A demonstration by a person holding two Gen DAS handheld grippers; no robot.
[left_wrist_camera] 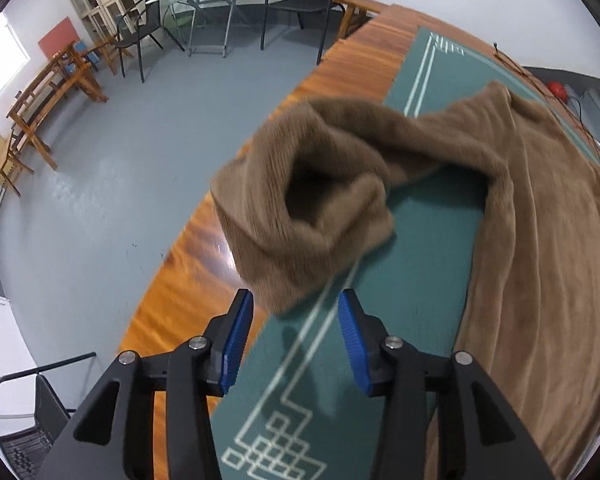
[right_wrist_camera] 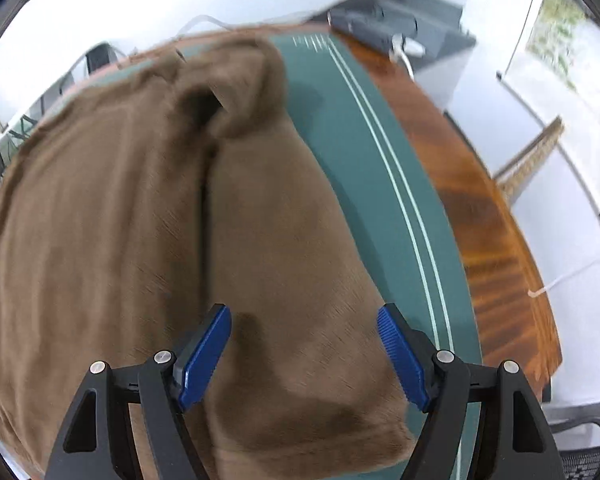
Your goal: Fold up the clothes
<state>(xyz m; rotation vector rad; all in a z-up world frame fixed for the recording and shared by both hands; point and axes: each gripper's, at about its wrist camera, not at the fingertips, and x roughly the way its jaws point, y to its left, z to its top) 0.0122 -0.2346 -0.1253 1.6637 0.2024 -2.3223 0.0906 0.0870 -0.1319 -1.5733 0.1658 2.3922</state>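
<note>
A brown knit sweater is lying spread across a green table mat that is covering a polished wooden table. In the left wrist view, one sleeve is lying bunched toward the table's edge, its open cuff gaping toward the camera and its tip hanging over the mat's pale border line. The left gripper is hovering just short of that cuff with its blue pads standing wide apart — nothing is sitting between them.

In the right wrist view, the sweater's body is filling most of the frame, with a folded sleeve lying along its side and the dark cuff opening showing at the far end. The right gripper is hanging above this folded part, its jaws spread wide — the cloth is lying beneath them, not pinched. The view is blurred by motion.

Black metal chairs are standing on the grey floor beyond the table.
</note>
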